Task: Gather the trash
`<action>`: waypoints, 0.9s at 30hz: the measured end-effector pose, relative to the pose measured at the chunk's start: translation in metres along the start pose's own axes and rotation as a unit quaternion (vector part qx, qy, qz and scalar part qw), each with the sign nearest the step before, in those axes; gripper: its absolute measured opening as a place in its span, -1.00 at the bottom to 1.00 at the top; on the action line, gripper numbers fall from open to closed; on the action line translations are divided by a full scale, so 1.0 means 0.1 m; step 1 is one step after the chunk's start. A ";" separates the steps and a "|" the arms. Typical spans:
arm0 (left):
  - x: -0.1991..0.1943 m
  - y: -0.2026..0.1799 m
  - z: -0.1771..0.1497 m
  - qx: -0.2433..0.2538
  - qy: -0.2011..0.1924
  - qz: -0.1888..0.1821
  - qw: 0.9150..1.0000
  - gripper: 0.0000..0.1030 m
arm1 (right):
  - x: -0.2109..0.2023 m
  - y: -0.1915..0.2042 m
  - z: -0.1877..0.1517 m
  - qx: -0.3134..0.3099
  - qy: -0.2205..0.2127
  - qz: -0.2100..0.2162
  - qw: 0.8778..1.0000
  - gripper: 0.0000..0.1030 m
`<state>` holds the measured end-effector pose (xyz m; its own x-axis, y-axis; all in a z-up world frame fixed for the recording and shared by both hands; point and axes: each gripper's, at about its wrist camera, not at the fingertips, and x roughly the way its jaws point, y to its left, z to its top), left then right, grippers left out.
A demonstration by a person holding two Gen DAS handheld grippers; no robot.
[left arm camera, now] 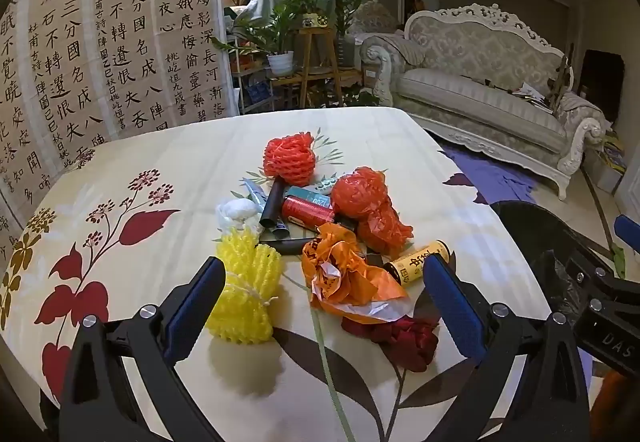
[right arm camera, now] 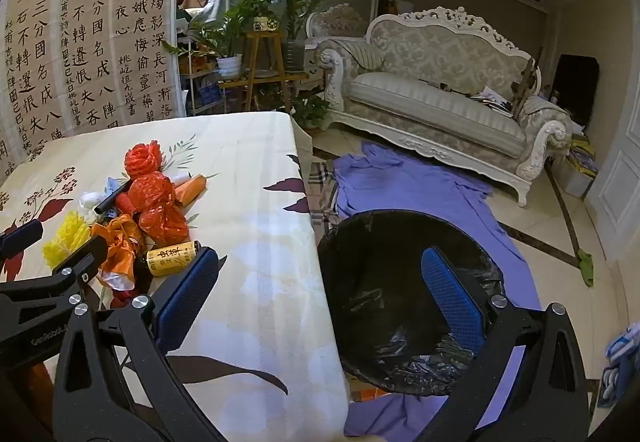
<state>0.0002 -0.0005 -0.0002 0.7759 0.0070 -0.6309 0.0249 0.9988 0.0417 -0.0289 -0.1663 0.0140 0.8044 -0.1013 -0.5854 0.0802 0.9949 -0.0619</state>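
Observation:
A pile of trash lies on the floral tablecloth (left arm camera: pixel 140 162): yellow foam net (left arm camera: pixel 244 294), orange plastic bag (left arm camera: pixel 344 274), yellow can (left arm camera: pixel 418 262), red can (left arm camera: pixel 308 212), red foam net (left arm camera: pixel 290 156), crumpled red bags (left arm camera: pixel 368 202), black tubes and a dark red ribbon (left arm camera: pixel 404 338). My left gripper (left arm camera: pixel 324 282) is open and empty, just above the near side of the pile. My right gripper (right arm camera: pixel 320 274) is open and empty, held over the table's right edge, one finger over the black-lined trash bin (right arm camera: pixel 400 282) on the floor. The pile also shows in the right wrist view (right arm camera: pixel 156 202).
A purple cloth (right arm camera: pixel 400 182) lies on the floor under the bin. A white sofa (right arm camera: pixel 440 98) stands beyond it. Plants on wooden stands (left arm camera: pixel 312 42) and calligraphy sheets (left arm camera: pixel 120 42) are behind the table. The right gripper's body shows at the left view's right edge (left arm camera: pixel 600 302).

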 end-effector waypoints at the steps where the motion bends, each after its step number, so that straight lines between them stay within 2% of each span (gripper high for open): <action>1: 0.00 0.00 0.00 -0.002 -0.002 -0.002 1.000 0.87 | 0.00 0.00 0.00 -0.001 -0.001 -0.001 1.000 0.92; 27: -0.03 0.03 -0.01 -0.007 -0.003 -0.007 1.000 0.87 | -0.01 -0.02 -0.01 -0.004 -0.003 -0.004 1.000 0.92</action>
<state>-0.0026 0.0025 0.0016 0.7788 -0.0065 -0.6273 0.0258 0.9994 0.0217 -0.0305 -0.1683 0.0144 0.8070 -0.1095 -0.5803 0.0824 0.9939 -0.0729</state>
